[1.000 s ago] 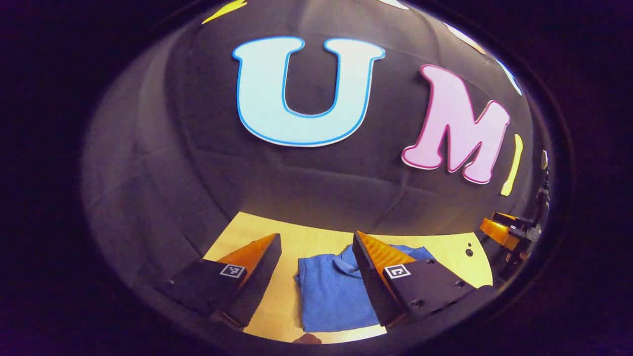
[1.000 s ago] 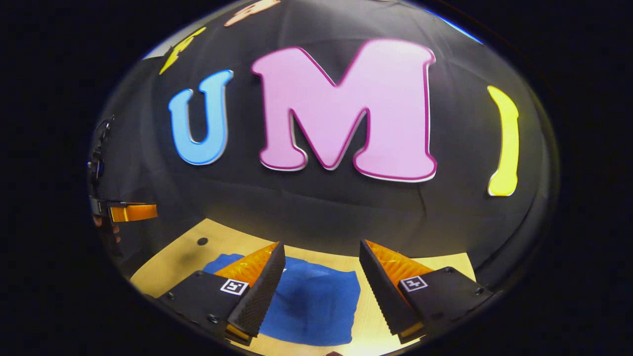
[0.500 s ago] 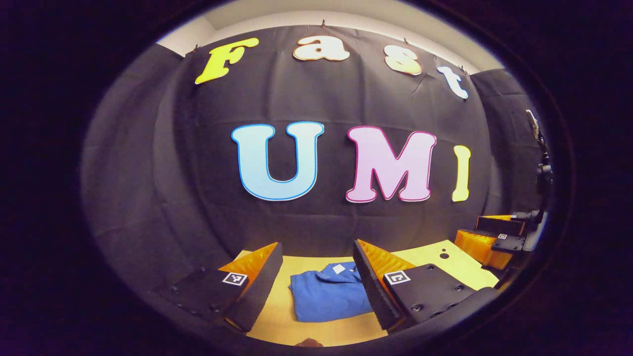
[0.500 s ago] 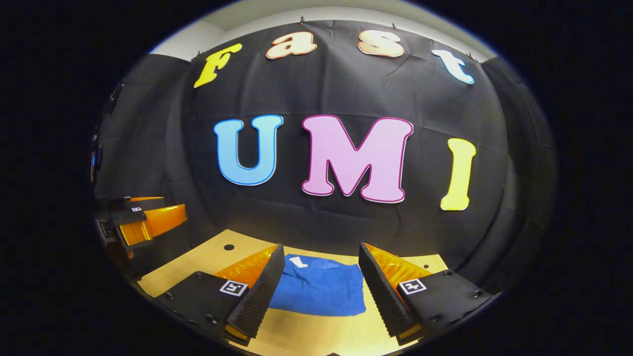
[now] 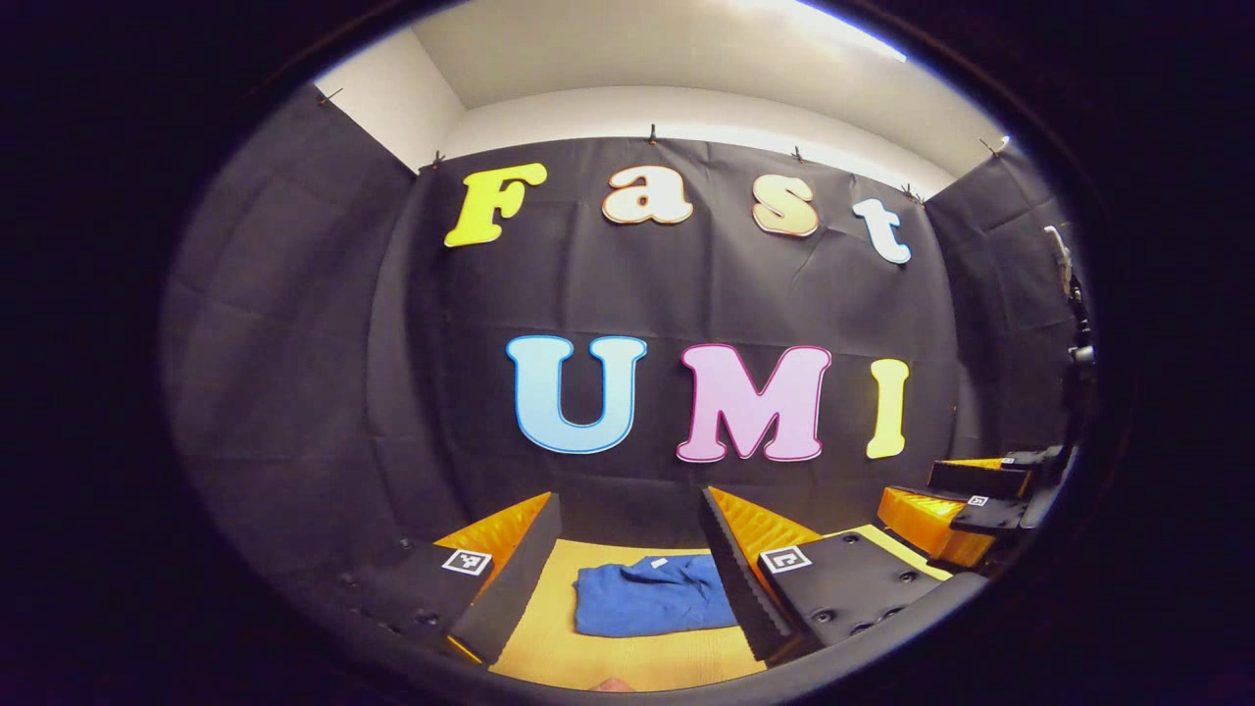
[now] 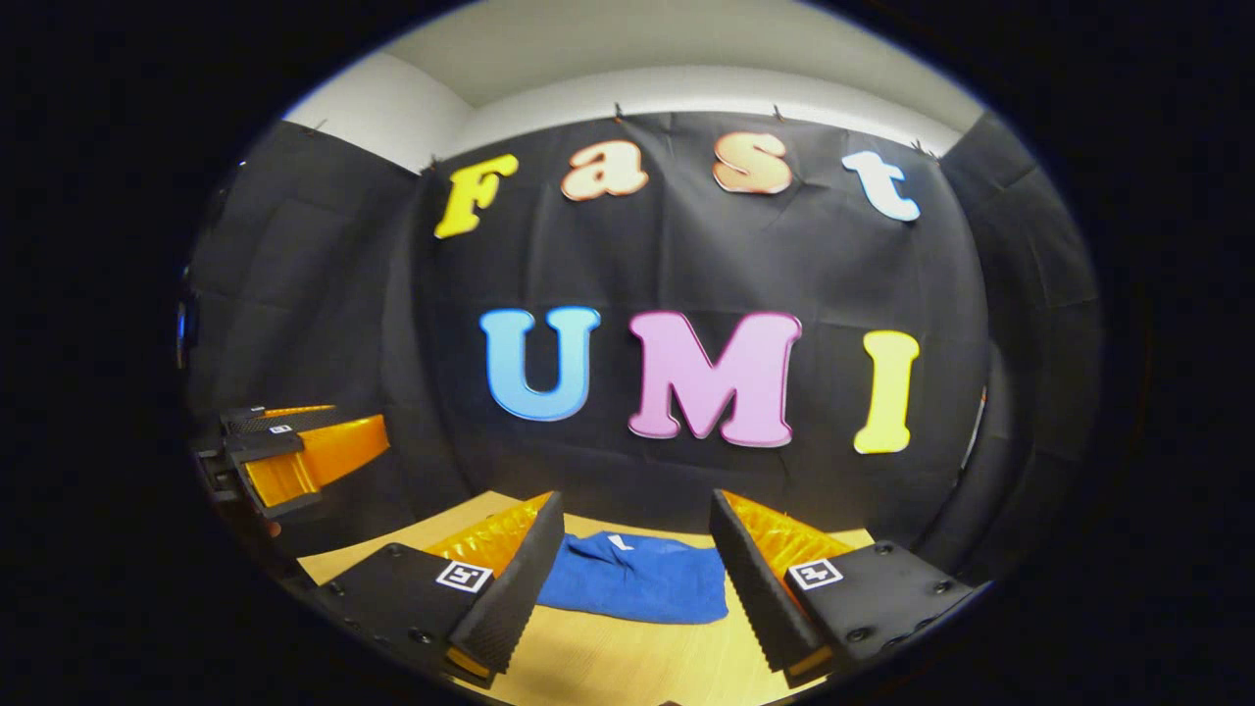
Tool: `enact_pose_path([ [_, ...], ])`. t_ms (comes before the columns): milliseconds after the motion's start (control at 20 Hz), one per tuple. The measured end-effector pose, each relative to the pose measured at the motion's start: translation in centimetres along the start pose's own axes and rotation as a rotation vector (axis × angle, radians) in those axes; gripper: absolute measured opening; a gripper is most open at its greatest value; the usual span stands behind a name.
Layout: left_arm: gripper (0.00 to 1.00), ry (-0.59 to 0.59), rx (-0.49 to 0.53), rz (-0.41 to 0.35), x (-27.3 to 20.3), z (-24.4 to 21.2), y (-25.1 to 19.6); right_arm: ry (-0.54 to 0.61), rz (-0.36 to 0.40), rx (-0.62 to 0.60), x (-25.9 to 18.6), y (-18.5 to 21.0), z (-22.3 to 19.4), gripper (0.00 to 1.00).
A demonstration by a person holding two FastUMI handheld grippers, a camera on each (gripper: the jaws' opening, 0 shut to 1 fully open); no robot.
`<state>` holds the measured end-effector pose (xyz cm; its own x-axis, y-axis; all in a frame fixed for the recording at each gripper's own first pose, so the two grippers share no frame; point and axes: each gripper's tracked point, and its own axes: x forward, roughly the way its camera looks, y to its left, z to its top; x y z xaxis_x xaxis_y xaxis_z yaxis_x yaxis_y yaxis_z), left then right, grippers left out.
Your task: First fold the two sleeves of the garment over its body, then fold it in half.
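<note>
A blue garment (image 5: pixel 652 596) lies folded into a compact rectangle on the wooden table (image 5: pixel 627 655), with a small white tag showing at its far edge. My left gripper (image 5: pixel 627 579) hangs open above and in front of it, nothing between its fingers. In the right gripper view the same garment (image 6: pixel 632 588) lies flat ahead, and my right gripper (image 6: pixel 635 579) is open and apart from it. The right gripper (image 5: pixel 966 500) also appears at the right edge of the left gripper view, and the left gripper (image 6: pixel 294 456) at the left edge of the right gripper view.
The table (image 6: pixel 627 667) is light wood and ends close to the black cloth wall behind the garment. A bare strip of tabletop lies between the garment and the near edge.
Both grippers have pulled back and up from the garment, still open. The garment now looks smaller and farther away, and more of the wall and ceiling shows.
</note>
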<state>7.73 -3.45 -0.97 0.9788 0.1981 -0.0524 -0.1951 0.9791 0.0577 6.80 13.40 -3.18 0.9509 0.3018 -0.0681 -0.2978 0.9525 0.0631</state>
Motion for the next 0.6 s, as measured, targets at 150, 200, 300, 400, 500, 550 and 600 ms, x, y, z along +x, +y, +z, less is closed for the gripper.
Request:
enact_pose_path([
  [150,0.8,0.012,0.003,0.068,-3.0,-0.9,-1.1,-0.045,0.03,0.0,-2.8,-1.1,1.6,0.94],
  [200,0.8,0.014,-0.026,0.081,-3.9,-1.0,-1.4,-0.062,0.031,-0.006,-3.6,-1.6,2.0,0.94],
  [300,0.82,0.008,-0.107,0.054,-5.5,-1.2,-3.2,-0.087,0.027,-0.007,-4.8,-2.7,2.3,0.94],
  [400,0.82,0.004,-0.111,0.033,-6.1,-1.3,-4.5,-0.07,0.027,0.004,-5.8,-3.3,1.7,0.94],
  [500,0.82,-0.005,-0.056,0.034,-6.2,-1.1,-5.1,-0.068,0.017,0.015,-6.5,-4.2,1.4,0.94],
  [550,0.82,-0.008,-0.04,0.027,-6.2,-0.9,-5.8,-0.068,0.007,0.018,-6.8,-4.6,1.3,0.94],
  [600,0.82,-0.009,-0.036,0.016,-6.4,-0.8,-6.6,-0.067,0.0,0.019,-7.0,-5.0,1.2,0.85],
])
